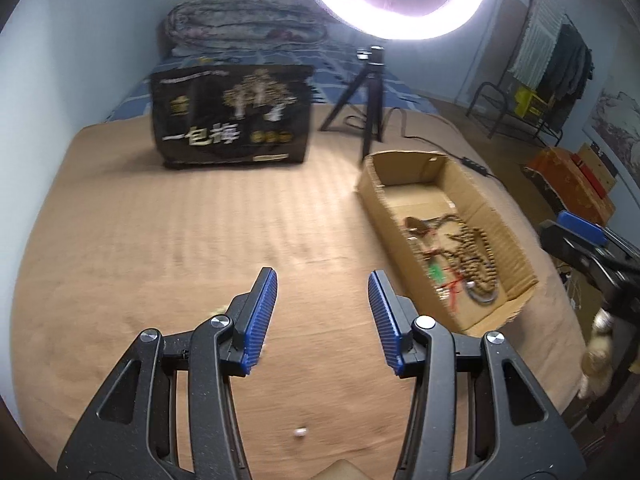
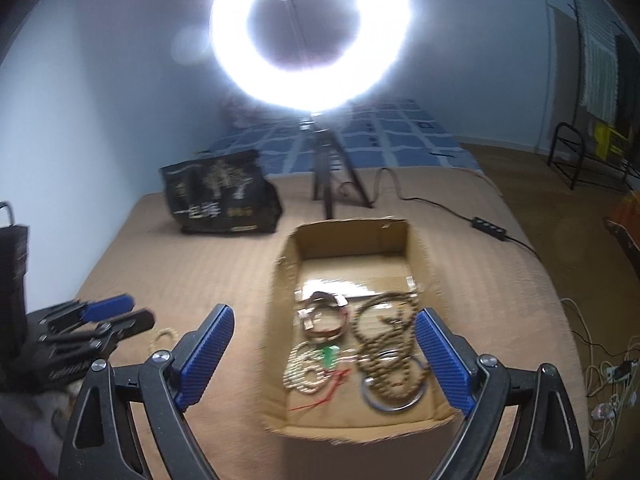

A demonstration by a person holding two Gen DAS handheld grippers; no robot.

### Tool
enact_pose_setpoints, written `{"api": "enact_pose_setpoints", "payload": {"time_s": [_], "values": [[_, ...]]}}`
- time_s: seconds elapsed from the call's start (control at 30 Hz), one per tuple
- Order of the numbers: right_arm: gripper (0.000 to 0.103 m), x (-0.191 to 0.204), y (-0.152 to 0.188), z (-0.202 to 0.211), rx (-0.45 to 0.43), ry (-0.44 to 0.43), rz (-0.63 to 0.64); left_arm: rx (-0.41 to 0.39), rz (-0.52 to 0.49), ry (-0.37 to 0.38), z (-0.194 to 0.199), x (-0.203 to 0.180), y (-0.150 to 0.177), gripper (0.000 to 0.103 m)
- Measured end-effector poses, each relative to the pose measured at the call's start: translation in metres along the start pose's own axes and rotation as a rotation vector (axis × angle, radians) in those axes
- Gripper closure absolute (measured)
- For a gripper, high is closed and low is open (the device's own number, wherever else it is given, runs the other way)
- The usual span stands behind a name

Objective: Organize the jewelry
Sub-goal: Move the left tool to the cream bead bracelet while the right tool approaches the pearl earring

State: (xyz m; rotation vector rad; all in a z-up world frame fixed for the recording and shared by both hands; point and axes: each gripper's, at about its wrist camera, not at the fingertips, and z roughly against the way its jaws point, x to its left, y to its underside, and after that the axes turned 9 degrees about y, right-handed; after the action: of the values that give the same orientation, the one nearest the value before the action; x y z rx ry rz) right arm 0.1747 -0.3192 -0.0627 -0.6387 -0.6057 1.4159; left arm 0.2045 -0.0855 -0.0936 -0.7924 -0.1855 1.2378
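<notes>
An open cardboard box (image 2: 348, 232) lies on the tan bed cover. It holds a long brown bead necklace (image 2: 384, 344), a white bead strand (image 2: 304, 372), a brown bracelet (image 2: 324, 320) and a blue bangle (image 2: 392, 400). My right gripper (image 2: 325, 314) hangs open over the near end of the box with nothing between its pads. My left gripper (image 1: 322, 278) stands open over bare cover, left of the box (image 1: 440, 184), and holds nothing. A pale bead bracelet (image 2: 162, 338) lies on the cover beside the left gripper (image 2: 138, 311). One small bead (image 1: 299, 433) lies near me.
A black printed bag (image 1: 232, 120) stands at the back left. A tripod (image 1: 368, 88) carries a bright ring light (image 1: 392, 0) behind the box. A cable with a switch (image 2: 488, 226) runs off to the right. The bed edge drops to the floor at right.
</notes>
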Motion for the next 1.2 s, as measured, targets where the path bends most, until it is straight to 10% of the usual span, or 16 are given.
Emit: {"api": "enact_pose_setpoints", "payload": {"time_s": [0.7, 1.2], "values": [[0.011, 0.124, 0.085, -0.005, 0.131, -0.202, 0.241, 0.054, 0.136, -0.045, -0.005, 0.086, 0.024, 0.055], [0.057, 0.175, 0.135, -0.039, 0.25, -0.269, 0.397, 0.155, 0.174, -0.058, -0.049, 0.107, 0.042, 0.059]]}}
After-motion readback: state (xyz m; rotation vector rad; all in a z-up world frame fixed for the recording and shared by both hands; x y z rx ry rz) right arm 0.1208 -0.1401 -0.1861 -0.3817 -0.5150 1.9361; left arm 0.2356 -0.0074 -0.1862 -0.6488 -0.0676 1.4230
